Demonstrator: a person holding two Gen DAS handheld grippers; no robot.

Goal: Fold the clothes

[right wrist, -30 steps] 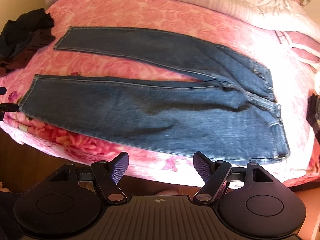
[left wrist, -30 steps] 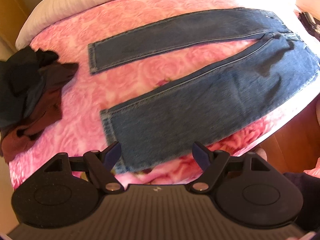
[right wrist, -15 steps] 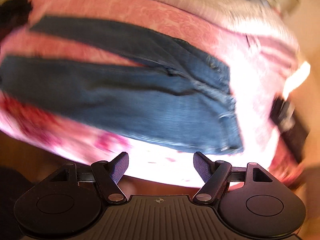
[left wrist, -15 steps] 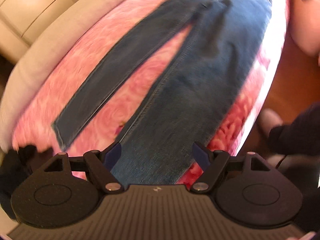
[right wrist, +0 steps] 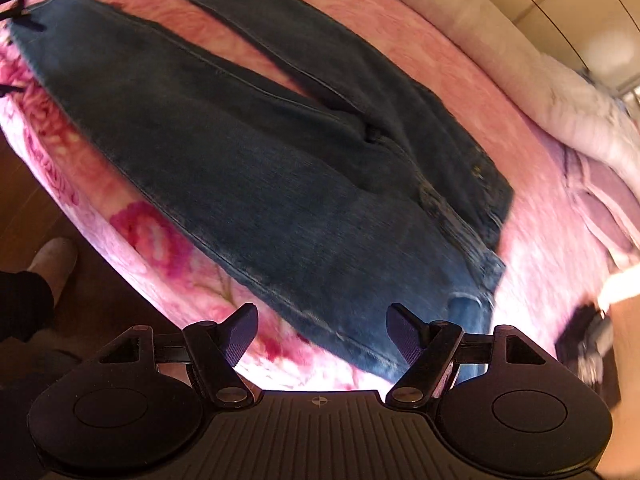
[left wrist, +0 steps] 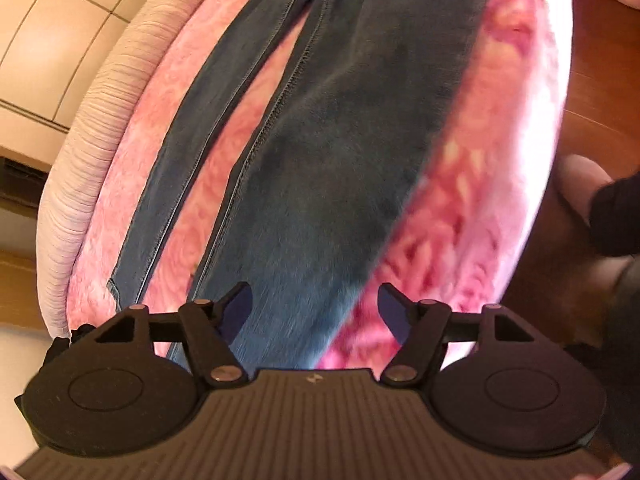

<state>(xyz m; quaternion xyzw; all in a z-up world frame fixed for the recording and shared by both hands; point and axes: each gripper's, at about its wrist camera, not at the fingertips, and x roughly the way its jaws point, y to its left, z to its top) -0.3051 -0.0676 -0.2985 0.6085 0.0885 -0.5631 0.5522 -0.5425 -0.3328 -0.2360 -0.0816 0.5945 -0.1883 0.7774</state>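
**Jeans spread flat on the bed, both tongs above them and holding nothing**

While the jeans (left wrist: 340,160) lie spread on the pink rose-patterned blanket (left wrist: 224,128) of the bed, the left tongs (left wrist: 314,308) hang over the lower end of the nearer leg, close to the bed's edge. Their jaws have just been closing somewhat, yet they stand apart, with the denim seen in the gap below them and nothing pressed by either pad. The two legs run away from this camera, split by a strip of blanket, and the farther leg's hem shows at the lower left. A pale ribbed bedcover (left wrist: 92,128) borders the blanket on the left.

From the right wrist view, the right tongs (right wrist: 322,330) are spread wide over the waist end of the jeans, near the side seam and the waistband corner (right wrist: 468,308); nothing is between the pads. The blur keeps me from telling whether either fingertip touches the cloth. A person's slippered foot (right wrist: 54,258) stands on the wooden floor (right wrist: 24,208) beside the bed.
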